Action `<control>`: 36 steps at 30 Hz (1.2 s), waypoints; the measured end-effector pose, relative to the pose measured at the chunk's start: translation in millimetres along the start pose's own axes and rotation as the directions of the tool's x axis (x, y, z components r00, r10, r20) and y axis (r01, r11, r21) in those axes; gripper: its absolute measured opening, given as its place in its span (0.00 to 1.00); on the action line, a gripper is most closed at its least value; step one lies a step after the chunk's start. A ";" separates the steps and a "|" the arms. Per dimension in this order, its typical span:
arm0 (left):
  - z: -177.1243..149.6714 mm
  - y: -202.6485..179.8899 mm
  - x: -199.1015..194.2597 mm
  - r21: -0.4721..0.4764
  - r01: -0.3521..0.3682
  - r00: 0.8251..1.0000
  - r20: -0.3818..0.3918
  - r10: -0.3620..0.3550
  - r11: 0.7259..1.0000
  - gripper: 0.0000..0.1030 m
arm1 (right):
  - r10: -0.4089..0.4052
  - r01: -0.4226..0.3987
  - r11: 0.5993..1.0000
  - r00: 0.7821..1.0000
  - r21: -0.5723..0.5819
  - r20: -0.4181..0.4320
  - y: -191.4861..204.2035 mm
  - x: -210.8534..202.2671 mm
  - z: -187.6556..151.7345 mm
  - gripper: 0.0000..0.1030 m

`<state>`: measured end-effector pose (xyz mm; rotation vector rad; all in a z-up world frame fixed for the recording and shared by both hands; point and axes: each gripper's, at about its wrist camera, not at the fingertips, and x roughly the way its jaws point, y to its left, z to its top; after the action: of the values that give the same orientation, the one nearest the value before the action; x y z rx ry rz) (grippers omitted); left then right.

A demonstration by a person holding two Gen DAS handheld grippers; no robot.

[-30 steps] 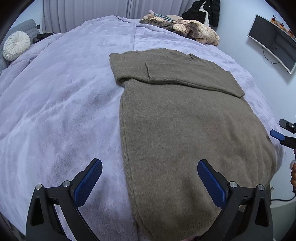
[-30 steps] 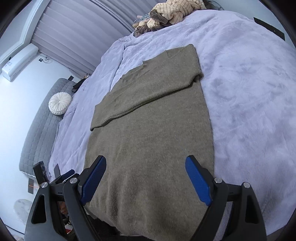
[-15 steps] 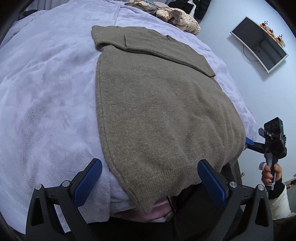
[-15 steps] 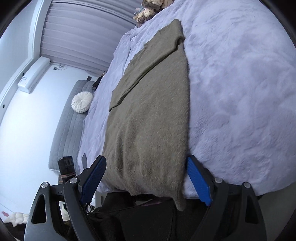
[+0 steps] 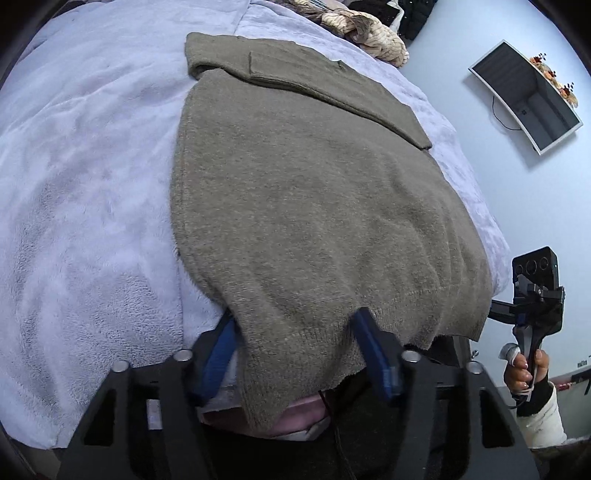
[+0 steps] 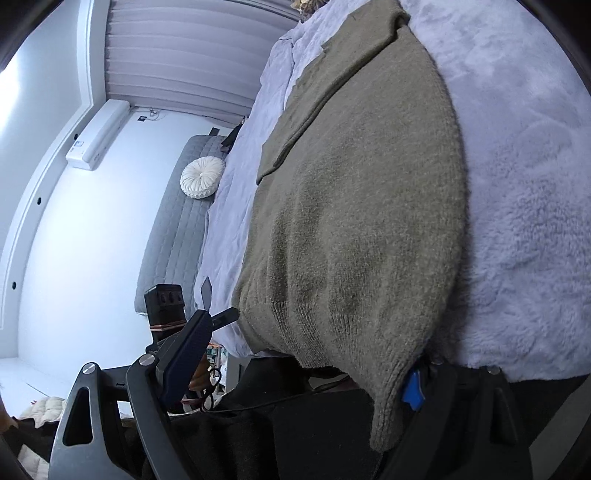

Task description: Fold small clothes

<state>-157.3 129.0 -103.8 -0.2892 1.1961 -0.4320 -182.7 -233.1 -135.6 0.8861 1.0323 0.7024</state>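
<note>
Nearest the lens in the left wrist view, the left gripper (image 5: 299, 350) has its 2 blue pads either side of the hanging hem of the olive sweater (image 5: 314, 206), the jaws narrowed partway but with a gap still showing, so the hem sits between them without being pinched yet. In the right wrist view the right gripper (image 6: 306, 362) is spread wide: its left pad stands clear in the air off the bed's edge, while its right pad is tucked under the sweater's other hem corner.

The step in hand looks like taking both bottom corners to fold the hem up toward the collar. To do it well, each claw should close fully on both knit layers close to the corner, not on the lavender blanket (image 5: 85, 192) beneath, and both should lift together so the fold stays square.

Farther off, the sweater lies flat down the bed with its sleeves already folded across the upper body; beyond it sits a heap of other clothes (image 5: 362, 26).

Only the left view shows the wall monitor (image 5: 524, 96) and the person's hand on the right gripper's handle; only the right view shows the round white cushion (image 6: 202, 177) on the grey bench.
</note>
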 end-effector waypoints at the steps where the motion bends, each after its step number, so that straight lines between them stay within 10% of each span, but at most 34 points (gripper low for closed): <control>1: 0.1 5.0 -1.1 -0.010 0.011 1.000 -0.003 -0.011 1.000 0.30 | 0.003 -0.003 1.000 1.000 0.010 0.007 -1.1 0.2 -1.0 0.78; 5: 4.3 8.5 -6.7 -0.035 0.043 0.999 -0.004 -0.043 0.998 0.19 | -0.039 0.039 0.999 0.999 0.033 0.000 -4.9 -0.2 -5.0 0.10; 20: 125.5 -2.3 -61.0 -0.006 0.162 0.953 0.259 -0.155 0.987 0.16 | 0.254 -0.235 0.964 0.954 -0.127 0.159 75.6 -7.8 94.2 0.09; 28: 238.2 -4.3 -35.0 0.022 0.100 0.944 0.315 -0.102 0.995 0.16 | 0.250 -0.226 0.964 0.949 -0.137 0.193 86.9 14.5 208.6 0.09; 36: 321.2 30.4 64.3 -0.031 -0.057 0.968 0.242 0.063 0.998 0.16 | 0.129 -0.152 0.985 0.962 0.079 0.241 8.9 64.7 320.1 0.09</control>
<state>168.6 122.4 -59.9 -0.3165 0.9683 -0.3198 137.1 -265.0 -77.5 1.1074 0.8019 0.6515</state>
